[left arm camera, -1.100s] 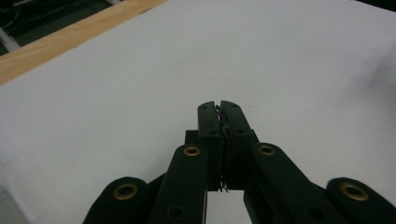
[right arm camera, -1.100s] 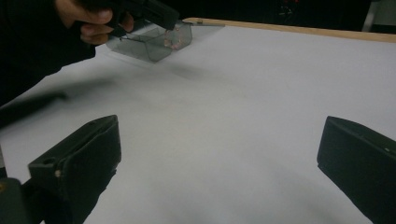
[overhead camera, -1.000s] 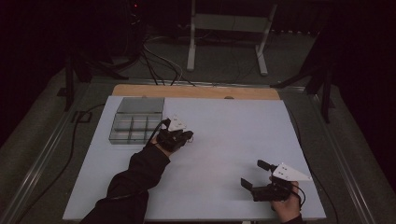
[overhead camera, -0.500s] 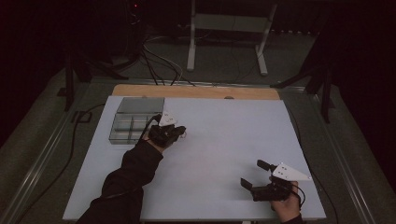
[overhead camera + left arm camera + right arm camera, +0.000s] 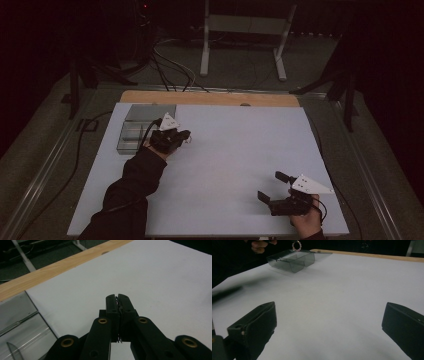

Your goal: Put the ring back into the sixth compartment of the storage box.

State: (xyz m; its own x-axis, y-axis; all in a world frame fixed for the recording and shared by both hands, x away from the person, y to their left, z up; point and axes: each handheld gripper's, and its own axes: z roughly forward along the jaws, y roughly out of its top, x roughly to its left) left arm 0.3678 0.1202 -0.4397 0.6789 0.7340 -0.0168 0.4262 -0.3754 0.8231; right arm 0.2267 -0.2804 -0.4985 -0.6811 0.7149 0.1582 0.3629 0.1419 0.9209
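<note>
Grey-tinted clear plastic forms the compartment box (image 5: pixel 145 127) near the far left corner of the white surface (image 5: pixel 240 150). Just beside its right side hangs the left gripper (image 5: pixel 117 297), fingers pressed together on a thin beaded ring (image 5: pixel 296 245) that dangles above the box. Near the right front corner rests the right gripper (image 5: pixel 329 322), fingers spread wide with nothing between them.

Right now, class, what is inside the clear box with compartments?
Nothing shows in the compartments of the clear box, only dividers. In the high view, the left gripper, fingers shut on a bead ring, covers its near right corner.
</note>
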